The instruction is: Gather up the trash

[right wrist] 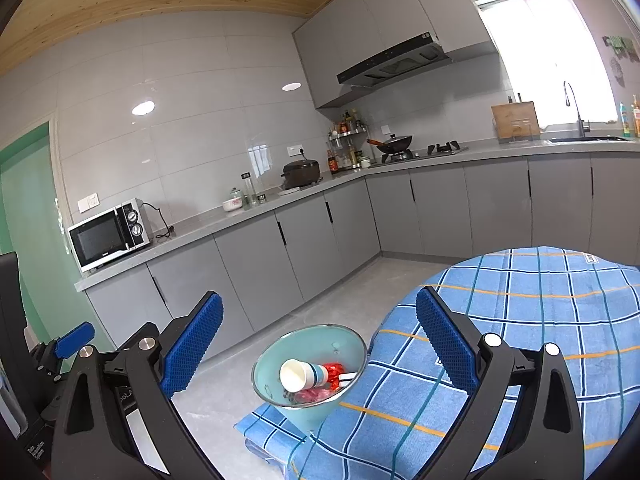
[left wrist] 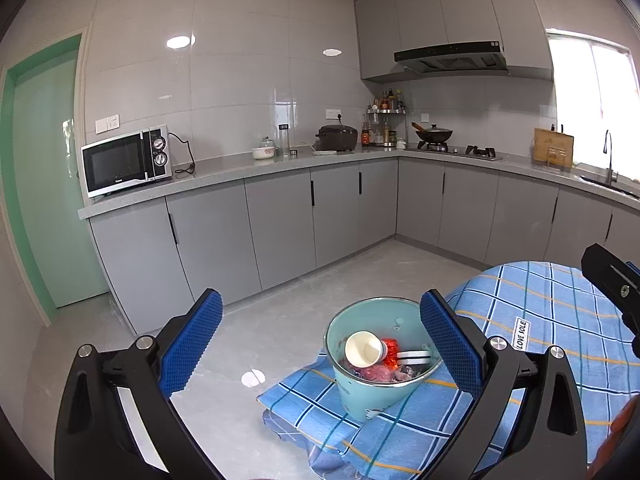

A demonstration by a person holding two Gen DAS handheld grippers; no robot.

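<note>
I've got both grippers up over the surface point(left wrist: 560, 320), which is draped in a blue checked cloth point(right wrist: 520, 320). My left gripper point(left wrist: 320, 344) has its jaws wide apart with nothing between them, and my right gripper point(right wrist: 320, 344) is the same, jaws spread and empty. The light green bucket point(left wrist: 372, 392) sits right at the near-left edge of the cloth, upright in the left view and looking tilted through the right lens. Inside it I can see a paper cup point(left wrist: 364, 349) lying on its side with its mouth toward me, red wrappers point(left wrist: 390, 349) behind and below it, and a white strip point(left wrist: 414, 356) just beside them. Beyond the bucket is the grey floor point(left wrist: 280, 340), then grey cabinets with a microwave point(left wrist: 126, 160) on the far counter. In the right view the left gripper's blue pad pokes in at the left edge.
</note>
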